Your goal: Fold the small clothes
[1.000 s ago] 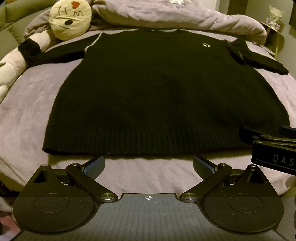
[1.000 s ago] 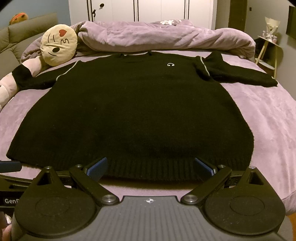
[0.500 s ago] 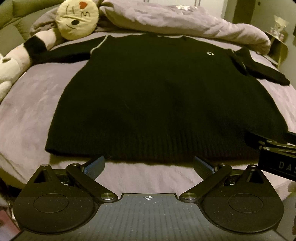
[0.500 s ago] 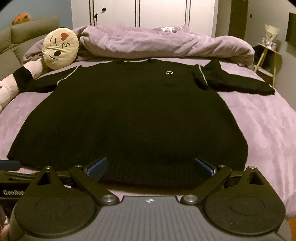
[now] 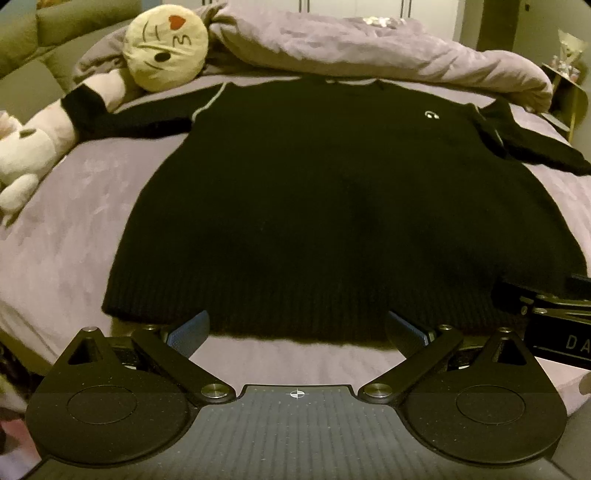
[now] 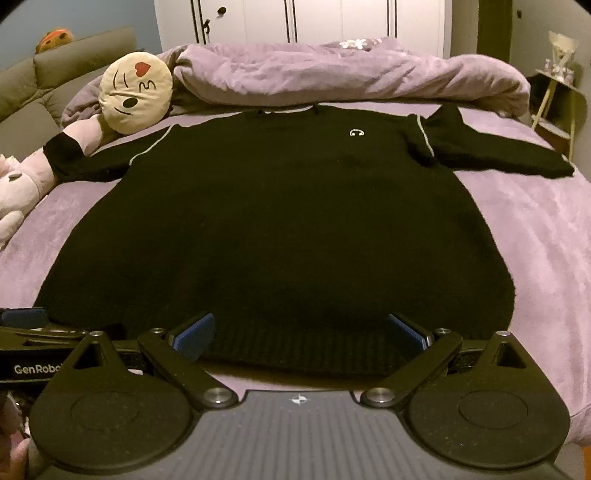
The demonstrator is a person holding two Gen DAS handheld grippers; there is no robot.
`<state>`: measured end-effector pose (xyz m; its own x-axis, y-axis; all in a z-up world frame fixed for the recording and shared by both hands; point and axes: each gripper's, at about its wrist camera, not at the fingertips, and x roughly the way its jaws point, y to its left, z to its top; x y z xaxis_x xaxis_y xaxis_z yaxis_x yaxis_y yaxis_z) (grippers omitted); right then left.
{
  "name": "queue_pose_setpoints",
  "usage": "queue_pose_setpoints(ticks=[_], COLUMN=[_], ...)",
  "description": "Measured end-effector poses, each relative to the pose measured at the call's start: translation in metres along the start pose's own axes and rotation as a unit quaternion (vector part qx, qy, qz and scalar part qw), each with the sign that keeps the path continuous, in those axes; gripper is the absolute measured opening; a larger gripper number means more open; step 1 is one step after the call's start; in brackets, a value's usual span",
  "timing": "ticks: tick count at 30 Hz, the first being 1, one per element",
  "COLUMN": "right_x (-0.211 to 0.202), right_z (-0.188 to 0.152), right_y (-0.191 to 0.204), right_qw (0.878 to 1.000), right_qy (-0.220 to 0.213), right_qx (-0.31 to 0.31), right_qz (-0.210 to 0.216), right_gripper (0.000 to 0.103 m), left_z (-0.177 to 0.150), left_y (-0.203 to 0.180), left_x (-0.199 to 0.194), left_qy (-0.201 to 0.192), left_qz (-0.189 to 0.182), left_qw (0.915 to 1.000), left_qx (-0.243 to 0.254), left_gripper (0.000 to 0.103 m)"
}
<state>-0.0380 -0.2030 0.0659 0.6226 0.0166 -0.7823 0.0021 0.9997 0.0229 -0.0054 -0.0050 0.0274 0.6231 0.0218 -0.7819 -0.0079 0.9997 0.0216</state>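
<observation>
A black knit sweater lies flat and face up on the purple bed, both sleeves spread out, a small white logo on its chest. My left gripper is open, its blue pads over the ribbed hem near the sweater's left part. My right gripper is open too, its pads wide apart over the hem further right. Neither holds any cloth. The right gripper's body shows at the right edge of the left wrist view, and the left one's body at the left edge of the right wrist view.
A round cream face cushion and a pale plush toy lie at the back left, by the left sleeve. A bunched purple duvet runs along the back. A small side table stands right of the bed, a white wardrobe behind.
Both grippers have moved forward over the sweater's hem, the left one also shifting right along it. Both stay open.
</observation>
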Motion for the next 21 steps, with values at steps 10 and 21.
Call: queue_pose_setpoints(ticks=[10,21], right_x=[0.015,0.029], right_z=[0.009,0.008], right_y=[-0.003,-0.014], right_qw=[1.0,1.0], right_qy=[0.003,0.018], right_qx=[0.002,0.008], right_qz=[-0.009,0.013], right_gripper=[0.099,0.099], left_z=[0.012,0.016], left_y=[-0.001,-0.007], left_x=[0.015,0.024], left_qy=[0.003,0.013], left_qz=[-0.007,-0.003], left_qw=[0.9999,0.9999], left_qx=[-0.007,-0.005], left_gripper=[0.103,0.103])
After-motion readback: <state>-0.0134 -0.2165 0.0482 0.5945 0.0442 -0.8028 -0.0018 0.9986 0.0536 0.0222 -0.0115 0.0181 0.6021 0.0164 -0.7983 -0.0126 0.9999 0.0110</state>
